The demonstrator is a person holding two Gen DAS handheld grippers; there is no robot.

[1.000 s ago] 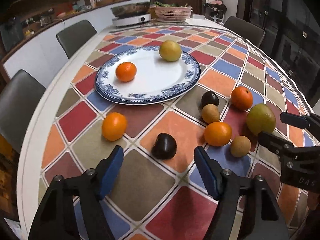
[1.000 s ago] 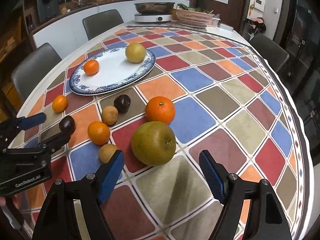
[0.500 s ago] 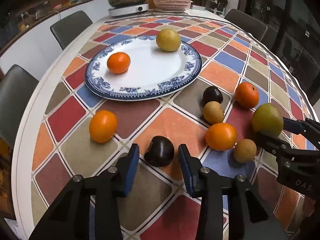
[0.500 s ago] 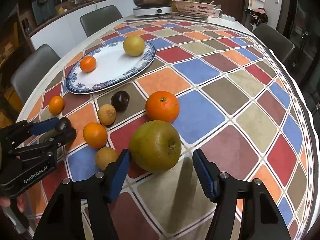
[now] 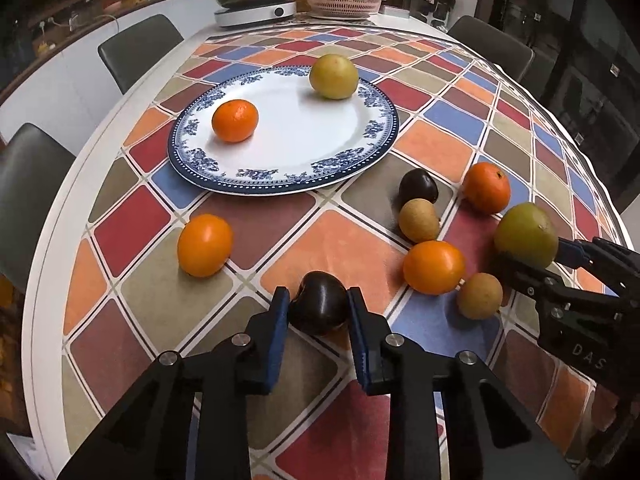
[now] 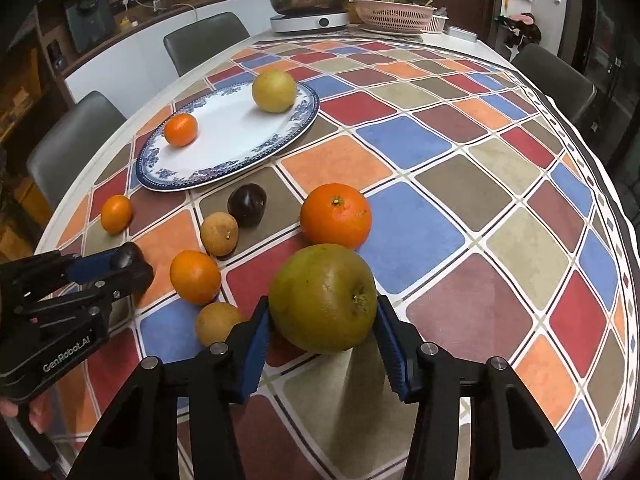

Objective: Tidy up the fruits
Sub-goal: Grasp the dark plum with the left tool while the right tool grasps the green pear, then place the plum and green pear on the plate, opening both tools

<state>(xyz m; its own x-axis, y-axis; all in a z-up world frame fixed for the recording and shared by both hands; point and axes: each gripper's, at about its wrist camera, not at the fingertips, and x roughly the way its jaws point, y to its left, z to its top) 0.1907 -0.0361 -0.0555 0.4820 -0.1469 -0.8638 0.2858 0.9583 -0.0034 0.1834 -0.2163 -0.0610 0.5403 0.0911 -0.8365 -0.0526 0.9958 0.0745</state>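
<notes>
While fruit lies scattered across a table point(image 5: 52, 264) covered in a checked cloth of many colours, the left gripper point(image 5: 318, 308) has its two blue pads point(image 5: 276, 320) pressed against either side of a dark plum point(image 5: 318, 304) at the near edge of the spread, the fruit resting on the cloth. To its right, the right gripper point(image 6: 322, 320) clasps a large green-brown pear point(image 6: 322, 298) between its own blue pads point(image 6: 390, 344), the pear likewise sitting on the cloth.

Farther off to the left, a blue-and-white plate point(image 5: 256, 186) holds a small orange point(image 5: 235, 120) near its left rim and a yellow-green pear point(image 5: 333, 76) at its far edge. Left of the held plum, a lone orange point(image 5: 205, 245) sits on the cloth, well apart from the rest. Between the two grippers, an orange point(image 5: 434, 267) and a brown kiwi point(image 5: 480, 295) lie just beside each other; beyond them a second kiwi point(image 5: 419, 220) touches a second dark plum point(image 5: 418, 187), which sits near the plate's rim. A bigger orange point(image 6: 335, 216) rests just beyond the held pear.

At the table's far end stand an electric cooker with a pan point(image 6: 310, 10) and a pink basket point(image 6: 394, 14). Grey chairs point(image 5: 140, 46) line the left and far right sides.
</notes>
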